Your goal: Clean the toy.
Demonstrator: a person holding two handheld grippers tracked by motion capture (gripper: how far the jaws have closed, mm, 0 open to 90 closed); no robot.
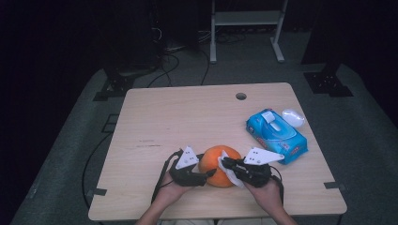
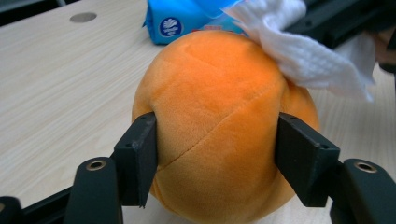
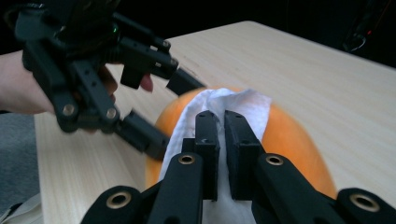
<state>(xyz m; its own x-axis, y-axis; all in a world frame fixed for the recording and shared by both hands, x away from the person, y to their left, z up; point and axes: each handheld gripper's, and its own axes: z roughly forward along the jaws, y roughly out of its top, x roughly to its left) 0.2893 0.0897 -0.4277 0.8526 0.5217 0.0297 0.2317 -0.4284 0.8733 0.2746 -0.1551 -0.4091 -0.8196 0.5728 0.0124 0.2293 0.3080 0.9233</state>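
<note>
Plush orange ball (image 2: 219,135), soft and light near the tabletop's (image 1: 187,117) front edge, dents under the left gripper's (image 2: 217,158) fingers clamped across its middle, while the right gripper's (image 3: 222,154) fingers pinch a limp white wipe (image 3: 243,112) on top.

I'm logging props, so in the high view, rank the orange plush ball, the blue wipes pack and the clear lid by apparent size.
1. blue wipes pack
2. orange plush ball, partly hidden by the grippers
3. clear lid

High view: above, facing fwd/down. Tool views close-up, opposing, share orange plush ball (image 2: 219,135); right slightly blurred.
</note>
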